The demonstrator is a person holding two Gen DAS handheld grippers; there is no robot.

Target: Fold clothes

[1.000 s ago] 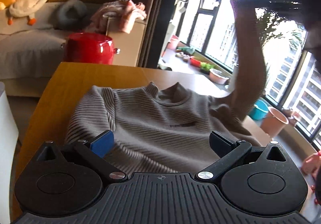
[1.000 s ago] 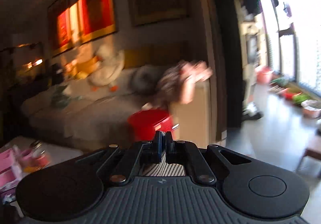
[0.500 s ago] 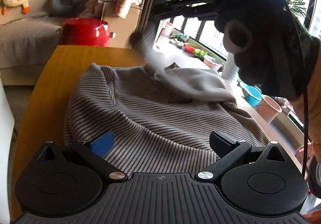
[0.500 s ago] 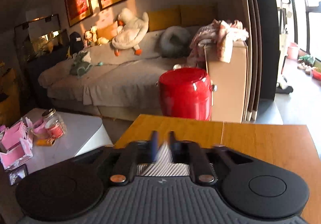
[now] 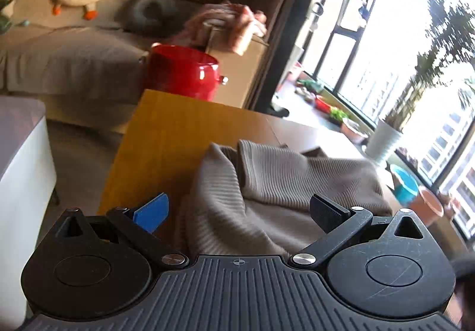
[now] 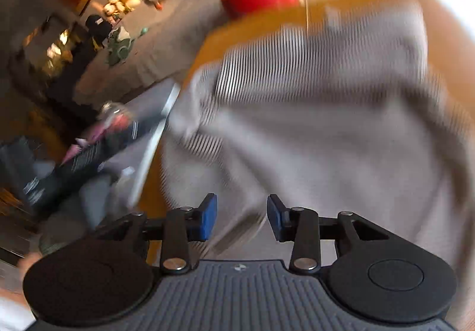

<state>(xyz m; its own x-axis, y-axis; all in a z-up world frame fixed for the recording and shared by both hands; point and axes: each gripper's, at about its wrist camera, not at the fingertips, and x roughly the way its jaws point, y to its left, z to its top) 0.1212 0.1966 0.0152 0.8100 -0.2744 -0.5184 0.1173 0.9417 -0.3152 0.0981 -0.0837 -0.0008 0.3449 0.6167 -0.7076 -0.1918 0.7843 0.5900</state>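
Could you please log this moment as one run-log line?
sweater: sleeve folded over, on table | left tool: open, empty | right tool: closing, nothing gripped

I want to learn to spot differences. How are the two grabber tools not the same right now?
The left gripper has its fingers spread very wide; the right gripper has its fingers much nearer together, and they are closing. The left view is fairly sharp; the right view is smeared by motion. Both point at the striped sweater on the wooden table, and neither pinches it.
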